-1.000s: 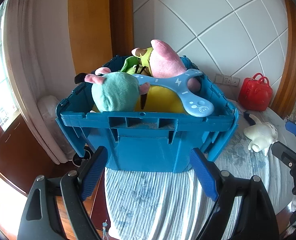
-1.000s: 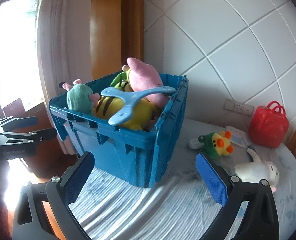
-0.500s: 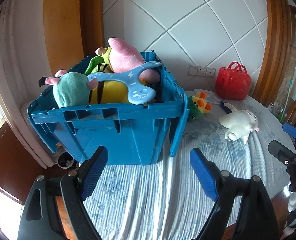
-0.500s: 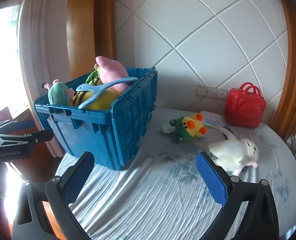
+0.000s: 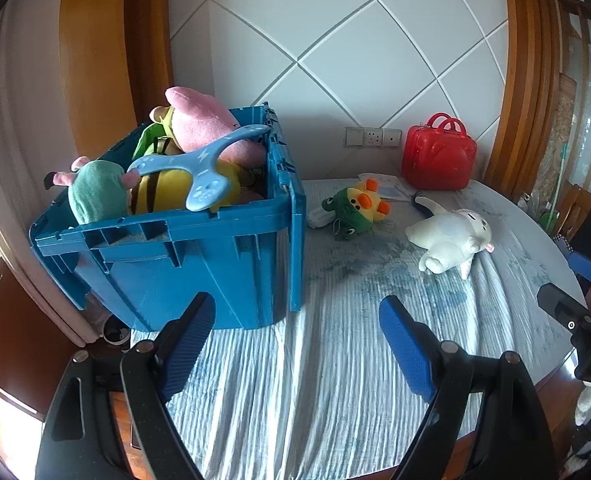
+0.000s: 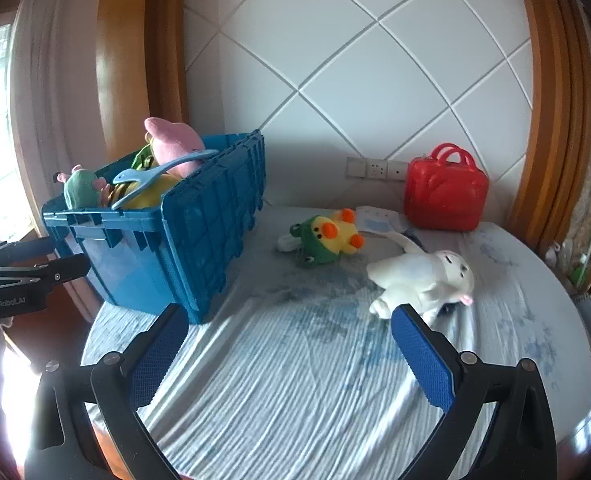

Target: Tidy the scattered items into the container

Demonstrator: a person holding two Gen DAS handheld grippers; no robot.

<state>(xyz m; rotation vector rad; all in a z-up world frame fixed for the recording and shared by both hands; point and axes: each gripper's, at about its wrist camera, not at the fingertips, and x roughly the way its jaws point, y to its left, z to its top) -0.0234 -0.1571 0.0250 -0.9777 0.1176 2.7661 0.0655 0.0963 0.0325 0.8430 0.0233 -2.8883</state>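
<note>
Both the left hand-held gripper (image 5: 295, 332) and the right hand-held gripper (image 6: 291, 340) hover wide apart and empty over a ribbed pale-blue cloth (image 6: 295, 380) on the surface. Beyond lie a soft white plush (image 6: 423, 276) and a yellow-green duck plush (image 6: 327, 238); the ridged blue plastic crate (image 5: 199, 256), heaped with toys, stands left.

A blue crate (image 5: 183, 264) brims with pink, teal and yellow-striped plush; a white toy (image 6: 419, 276), red case (image 6: 445, 192), pale blue-striped cloth (image 6: 295, 380).
</note>
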